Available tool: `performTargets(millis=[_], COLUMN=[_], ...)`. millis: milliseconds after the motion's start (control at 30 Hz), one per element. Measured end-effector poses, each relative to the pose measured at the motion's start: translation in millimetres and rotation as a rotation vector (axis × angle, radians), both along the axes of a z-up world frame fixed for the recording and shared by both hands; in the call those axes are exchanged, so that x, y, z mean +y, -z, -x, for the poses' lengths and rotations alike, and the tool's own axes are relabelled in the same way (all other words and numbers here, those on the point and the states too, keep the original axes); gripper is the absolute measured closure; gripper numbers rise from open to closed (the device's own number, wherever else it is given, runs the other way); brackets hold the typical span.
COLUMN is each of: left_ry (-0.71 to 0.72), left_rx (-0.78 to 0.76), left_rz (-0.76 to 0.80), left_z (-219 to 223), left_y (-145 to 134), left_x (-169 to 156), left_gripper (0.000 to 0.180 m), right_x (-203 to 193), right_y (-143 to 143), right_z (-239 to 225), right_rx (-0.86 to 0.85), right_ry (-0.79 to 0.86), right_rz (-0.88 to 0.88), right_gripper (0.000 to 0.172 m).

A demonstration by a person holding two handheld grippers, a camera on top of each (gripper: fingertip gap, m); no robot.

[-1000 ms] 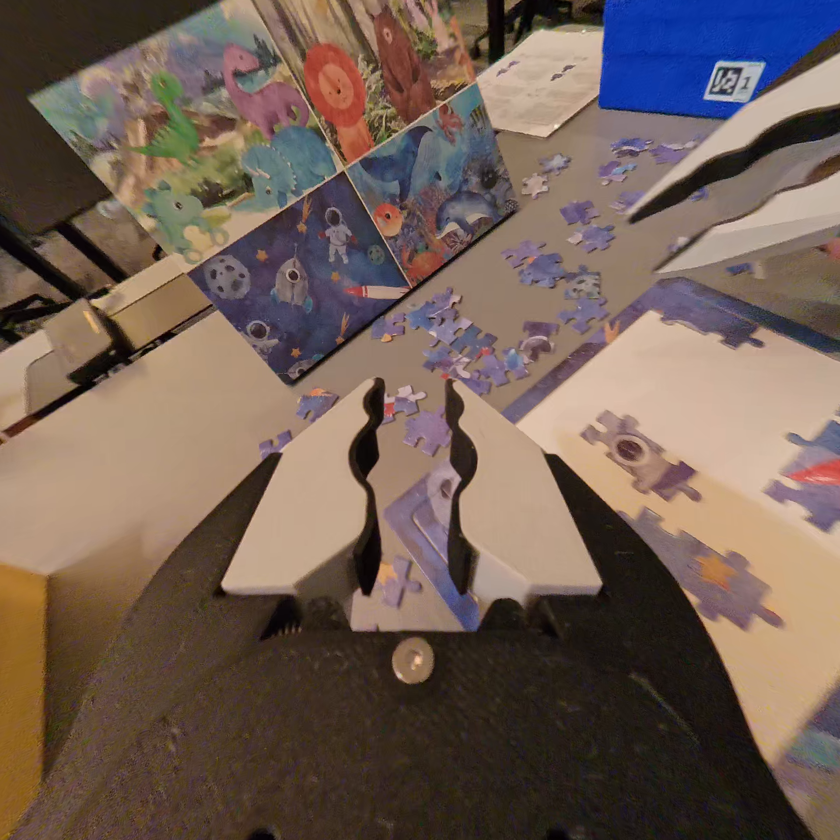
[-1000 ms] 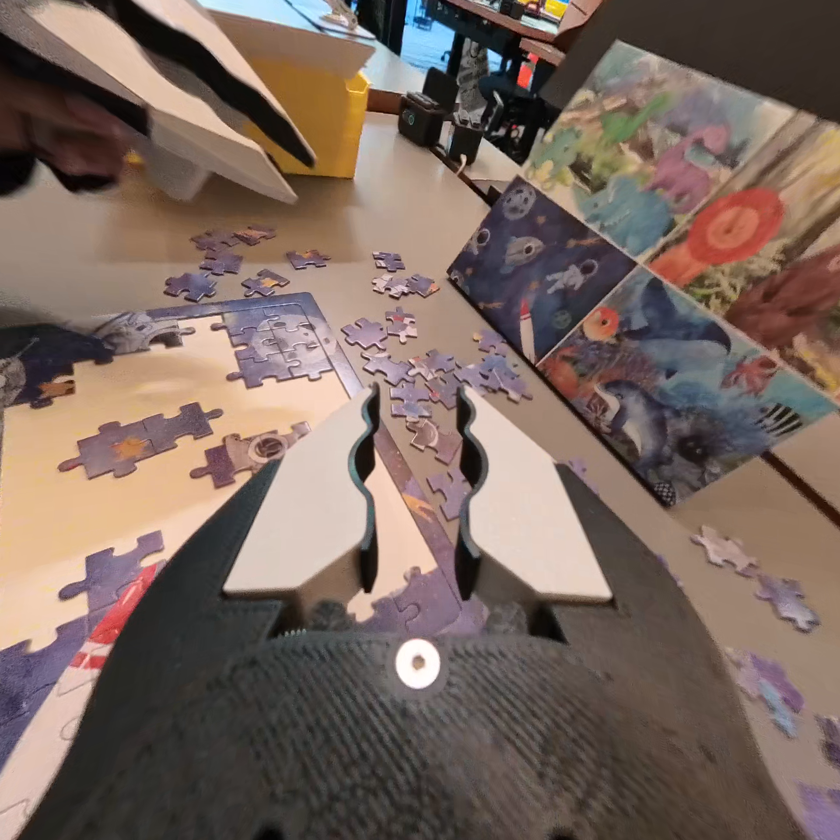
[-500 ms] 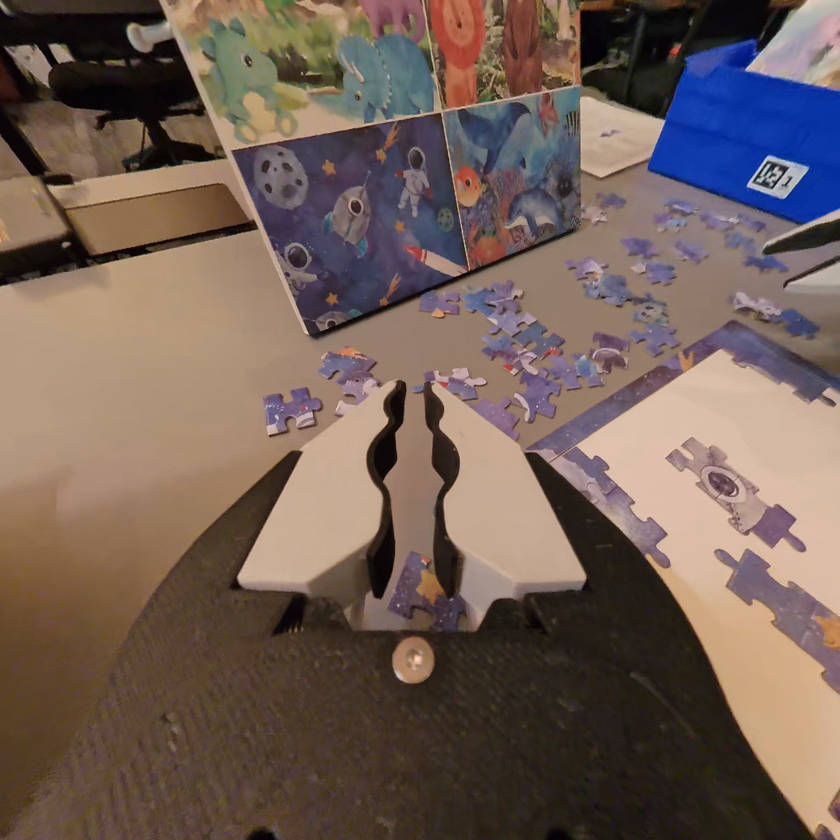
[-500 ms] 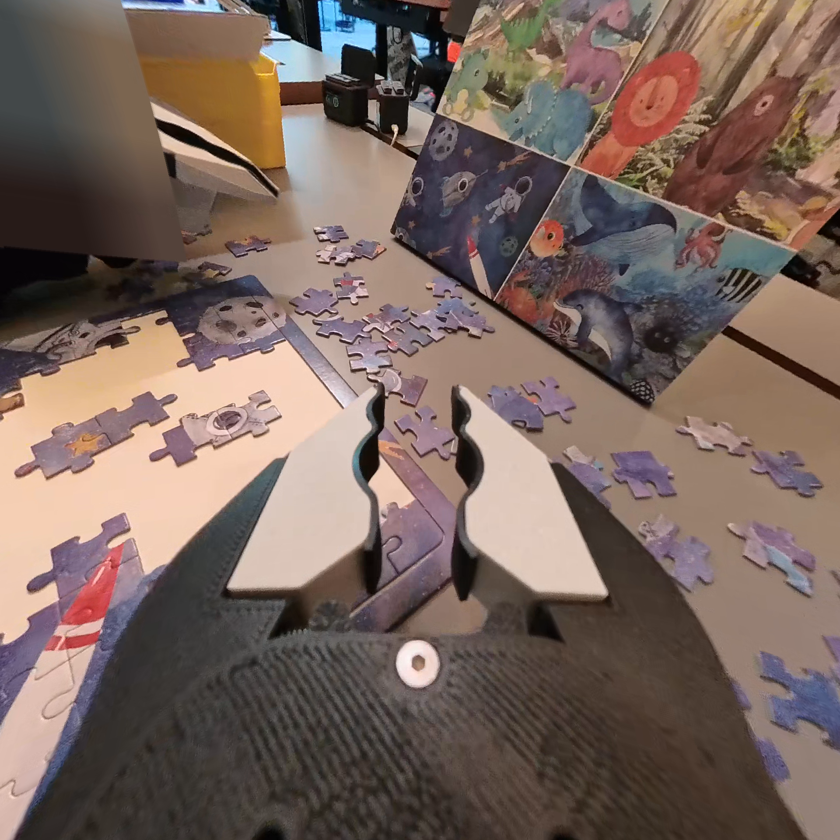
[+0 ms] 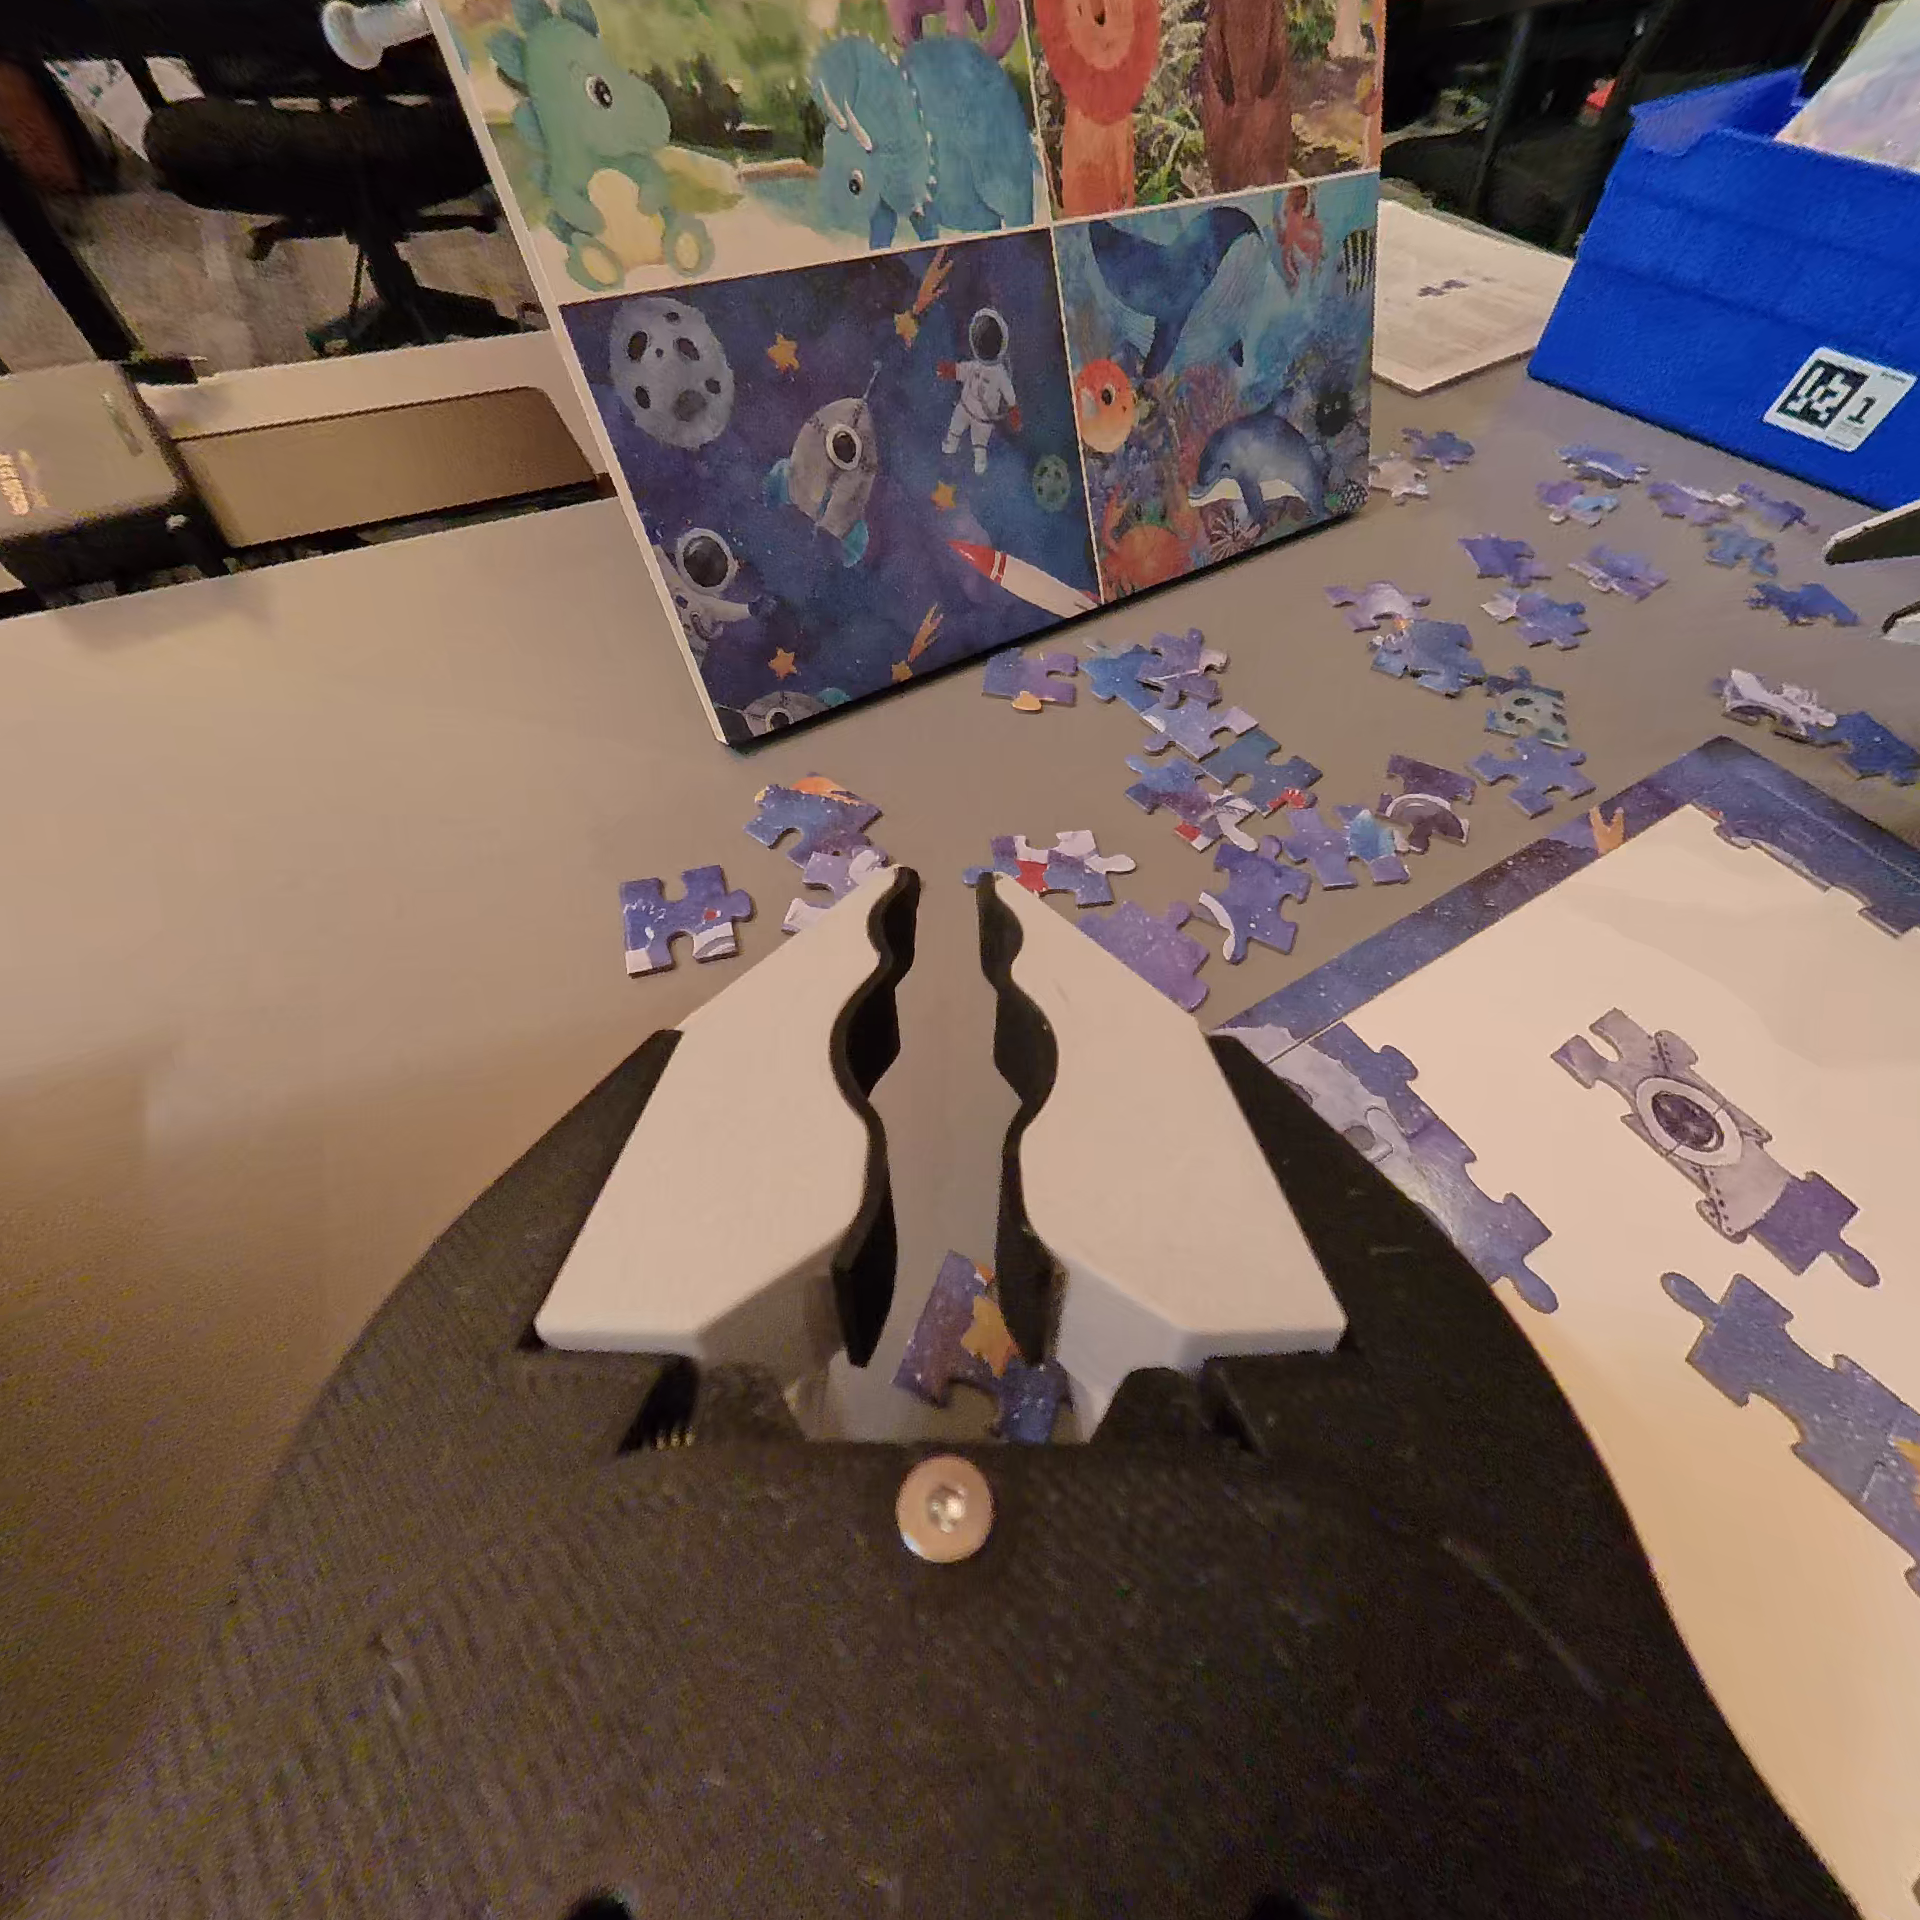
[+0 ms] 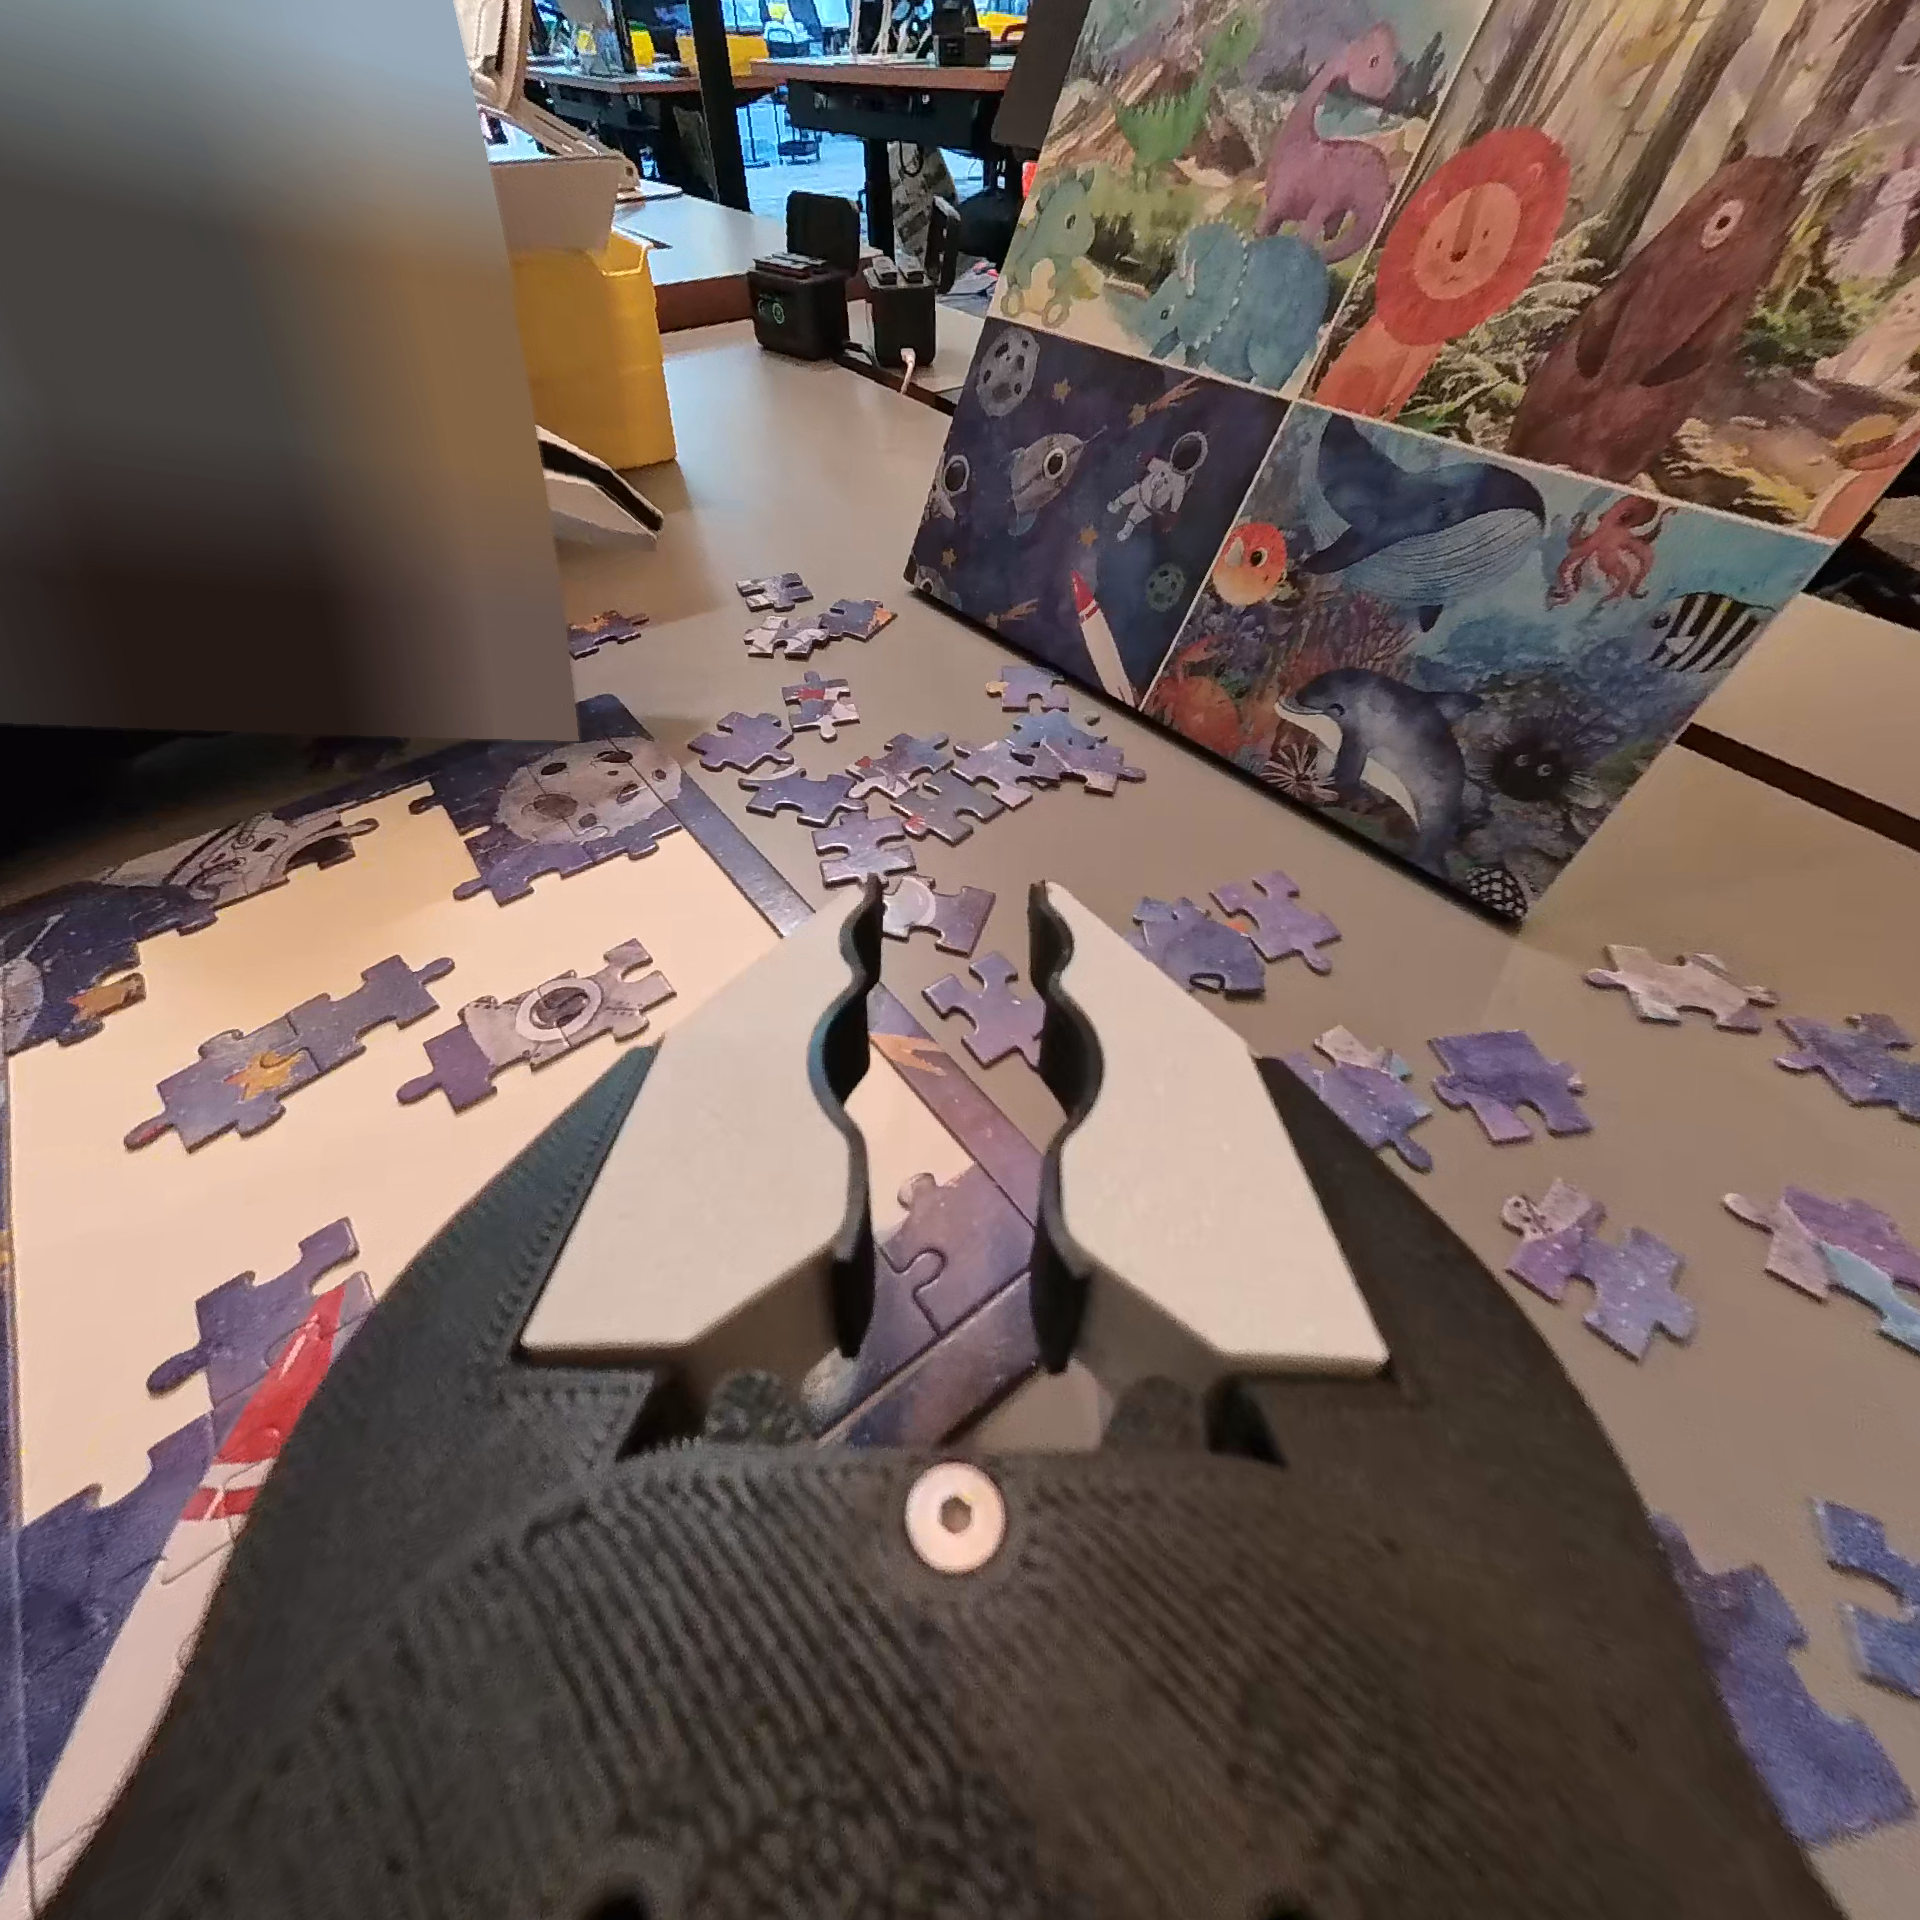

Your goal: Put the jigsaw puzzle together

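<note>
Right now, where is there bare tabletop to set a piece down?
Bare table left of the picture box. Open cream board interior inside the puzzle border. Loose pieces crowd the stretch between box and board.

Dim, warm indoor light; sharp centres, wide-angle bending and blur at edges.

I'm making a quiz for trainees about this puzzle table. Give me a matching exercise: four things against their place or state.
Things:
1. starred piece
2. picture box
3. puzzle board
4. blue bin

Places or states:
a. lying flat, partly filled
b. between the fingers of the left tongs
c. bearing a black-and-white tag
d. standing behind the loose pieces

Pairs: 1-b; 2-d; 3-a; 4-c
</note>
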State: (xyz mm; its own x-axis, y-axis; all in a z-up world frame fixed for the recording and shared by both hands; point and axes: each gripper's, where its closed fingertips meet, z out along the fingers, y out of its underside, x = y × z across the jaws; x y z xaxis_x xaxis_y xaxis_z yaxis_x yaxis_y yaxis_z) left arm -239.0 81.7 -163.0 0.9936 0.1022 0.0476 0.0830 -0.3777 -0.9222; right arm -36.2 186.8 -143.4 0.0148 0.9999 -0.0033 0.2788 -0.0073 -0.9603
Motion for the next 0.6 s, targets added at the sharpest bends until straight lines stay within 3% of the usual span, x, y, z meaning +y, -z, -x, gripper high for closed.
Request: performTargets(millis=[600], left_ry=[0.013], left_rx=[-0.011], left_rz=[0.008], left_z=[-3.8], left_y=[2.2], left_x=[1.8], left_gripper=[0.168], right_x=[1.3], right_y=[10.8], right_z=[3.2], right_rx=[-0.031], right_ry=[-0.006], right_rz=[0.031], right_gripper=[0.147])
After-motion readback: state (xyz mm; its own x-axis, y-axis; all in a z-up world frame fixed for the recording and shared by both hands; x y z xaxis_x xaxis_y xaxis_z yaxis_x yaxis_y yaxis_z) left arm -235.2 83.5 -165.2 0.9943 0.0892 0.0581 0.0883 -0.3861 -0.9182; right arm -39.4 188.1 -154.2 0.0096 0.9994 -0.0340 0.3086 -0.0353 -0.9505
